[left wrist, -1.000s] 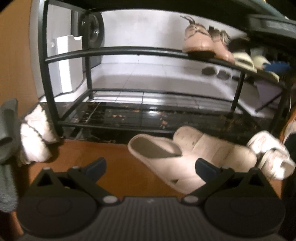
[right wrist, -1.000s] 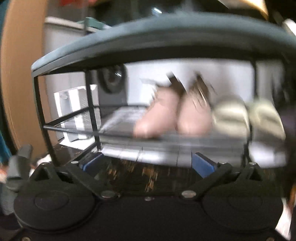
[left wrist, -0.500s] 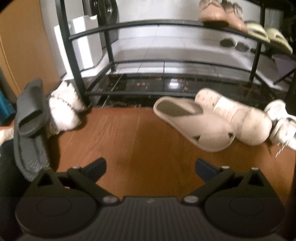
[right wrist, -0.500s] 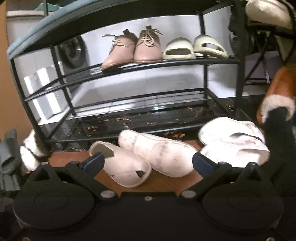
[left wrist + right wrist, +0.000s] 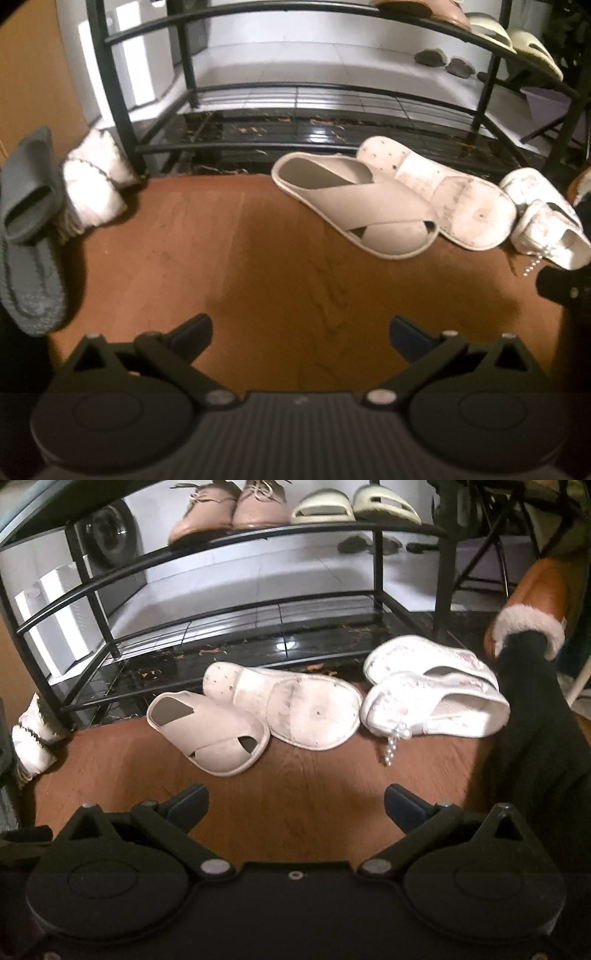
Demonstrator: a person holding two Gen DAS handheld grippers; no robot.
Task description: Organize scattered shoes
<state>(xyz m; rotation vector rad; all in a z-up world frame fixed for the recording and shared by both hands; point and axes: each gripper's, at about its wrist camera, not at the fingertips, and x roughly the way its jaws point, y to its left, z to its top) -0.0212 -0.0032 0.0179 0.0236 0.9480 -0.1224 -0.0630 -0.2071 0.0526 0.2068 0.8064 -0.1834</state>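
Note:
A beige cross-strap slipper (image 5: 362, 206) (image 5: 210, 731) lies upright on the wood floor before the black shoe rack (image 5: 122, 122) (image 5: 92, 579). Its mate (image 5: 454, 199) (image 5: 295, 701) lies sole-up beside it. Two white sandals (image 5: 432, 694) (image 5: 543, 225) with a bead string lie to the right. Grey slides (image 5: 29, 229) and white fluffy slippers (image 5: 96, 184) (image 5: 33, 738) sit at the left. My left gripper (image 5: 301, 332) is open above bare floor, well short of the slippers. My right gripper (image 5: 295, 801) is open too, empty, near the beige pair.
Pink lace-up shoes (image 5: 229, 513) and cream slides (image 5: 354, 507) stand on the rack's upper shelf; its lower shelf is bare. A person's black-clad leg in a brown fur-lined slipper (image 5: 528, 602) stands at the right. White box (image 5: 55, 620) behind the rack.
Both grippers have pulled back and tilted down from the rack toward the floor, so the scattered slippers now lie in full view. Both stay open and empty.

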